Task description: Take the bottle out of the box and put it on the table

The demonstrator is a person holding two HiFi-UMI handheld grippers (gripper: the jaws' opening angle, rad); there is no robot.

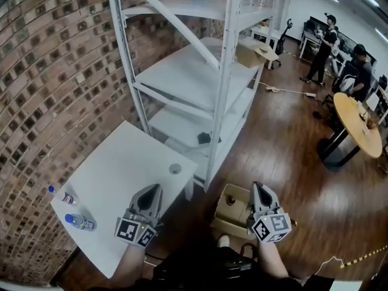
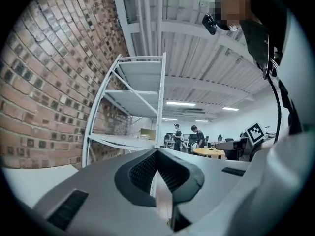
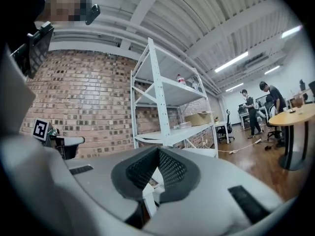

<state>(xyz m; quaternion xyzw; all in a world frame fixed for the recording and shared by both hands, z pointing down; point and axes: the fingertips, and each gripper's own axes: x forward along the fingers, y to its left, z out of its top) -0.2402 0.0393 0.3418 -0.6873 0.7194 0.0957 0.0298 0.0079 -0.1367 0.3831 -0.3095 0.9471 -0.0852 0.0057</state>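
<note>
Over the box (image 1: 222, 225), the right gripper (image 1: 258, 188) has its jaws pressed together, empty; left of it, the left gripper (image 1: 154, 190) likewise.

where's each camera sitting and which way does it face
Head view: on the person's head, steeply down on the white table and box; forearms, left hand-held gripper and right hand-held gripper show.
Left gripper view: on that gripper, along shut jaws; torso at right.
Right gripper view: same, torso at left.
Shared: all see the white rack.
</note>
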